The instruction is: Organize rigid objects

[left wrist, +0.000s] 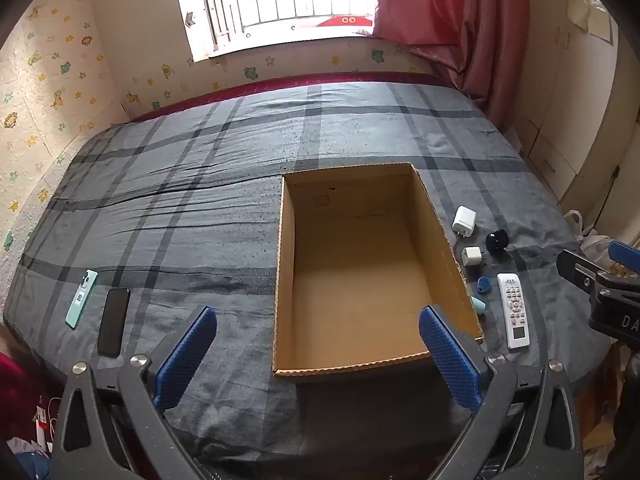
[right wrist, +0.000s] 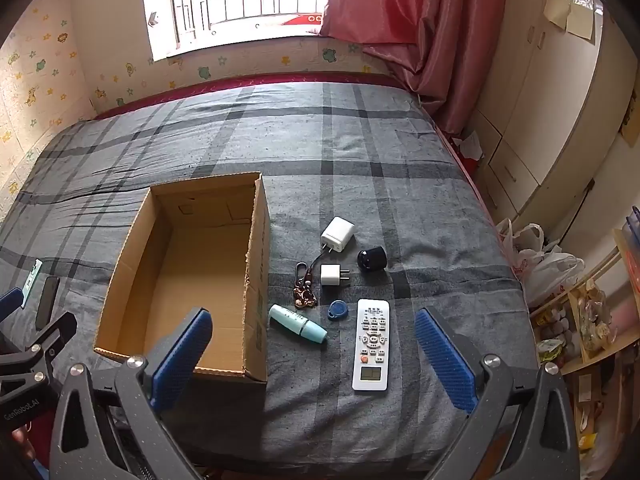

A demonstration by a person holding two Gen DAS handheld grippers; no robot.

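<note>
An open cardboard box (left wrist: 448, 240) (right wrist: 256, 264) stands empty on the plaid bed. To its right lie a white remote (right wrist: 371, 345) (left wrist: 514, 311), a mint tube (right wrist: 297, 323), a blue tag (right wrist: 336, 309), a keychain (right wrist: 305, 289), a small white plug (right wrist: 331, 274), a larger white charger (right wrist: 338, 234) and a black round object (right wrist: 372, 258). On the box's left lie a mint phone (left wrist: 81, 298) and a black phone (left wrist: 114, 322). My left gripper (left wrist: 318, 354) hangs open over the box's near edge. Open too, my right gripper (right wrist: 314, 356) hovers above the tube and remote.
The grey plaid bed (right wrist: 360, 152) fills both views, with a wall and window beyond. A pink curtain (right wrist: 420, 32) hangs at the far right. White cabinets (right wrist: 540, 120), plastic bags (right wrist: 548, 264) and cluttered shelves stand along the bed's right side.
</note>
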